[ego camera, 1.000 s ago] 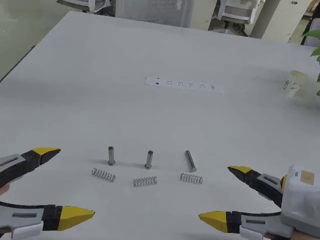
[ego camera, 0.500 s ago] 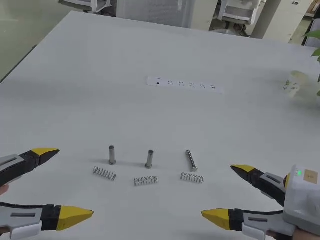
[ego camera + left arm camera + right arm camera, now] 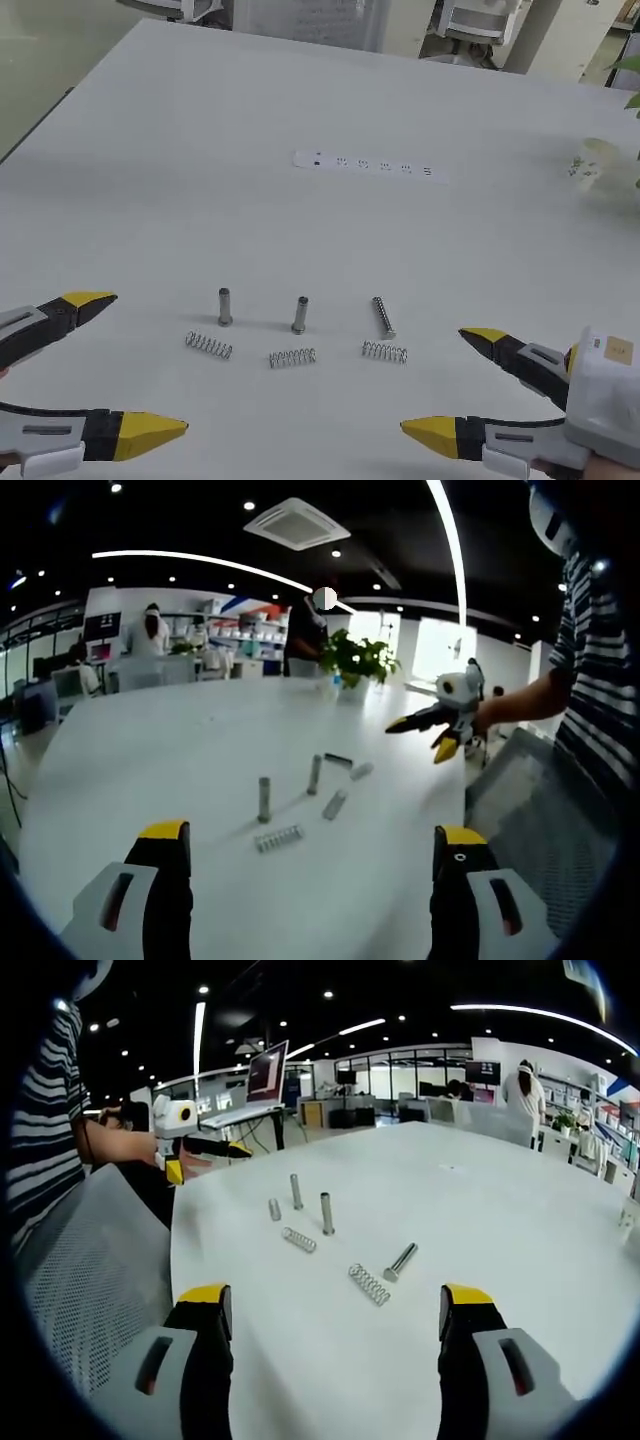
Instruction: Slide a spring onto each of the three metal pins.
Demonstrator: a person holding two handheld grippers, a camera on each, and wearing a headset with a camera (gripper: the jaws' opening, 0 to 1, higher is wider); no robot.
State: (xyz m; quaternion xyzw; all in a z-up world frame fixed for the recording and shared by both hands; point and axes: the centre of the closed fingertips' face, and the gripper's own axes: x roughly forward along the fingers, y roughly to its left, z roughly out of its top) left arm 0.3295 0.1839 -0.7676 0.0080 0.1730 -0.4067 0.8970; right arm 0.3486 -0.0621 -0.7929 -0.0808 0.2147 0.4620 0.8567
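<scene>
1. A wide white table (image 3: 300,230) filled the head view, seen from above and a little behind the two hand-held grippers.
2. The left gripper (image 3: 120,365) sat at the lower left of that view. Its two yellow-tipped jaws were spread wide and held nothing.
3. The right gripper (image 3: 432,380) sat at the lower right. Its yellow-tipped jaws were also spread wide and empty.
4. Three metal pins stood in a row on the table between the grippers and a little beyond them.
5. The left pin (image 3: 224,307) and the middle pin (image 3: 300,314) stood upright on their broader ends.
6. The right pin (image 3: 381,317) was not upright. In the right gripper view it lay flat on the table.
7. Three small coiled springs lay on the table, one just in front of each pin, on the side nearer the person.
8. The left spring (image 3: 208,346) lay before the left pin, the middle spring (image 3: 292,357) before the middle pin, and the right spring (image 3: 384,351) before the right pin.
9. No spring was on a pin. Each spring lay on its side, close to its pin but apart from it.
10. Both grippers were well apart from the pins and springs and touched none of them.
11. A white power strip (image 3: 370,166) lay flat farther back on the table, beyond the pins.
12. In the left gripper view, a green plant (image 3: 358,660) stood at the far edge of the table, and the right gripper showed at the right, held by a hand.
</scene>
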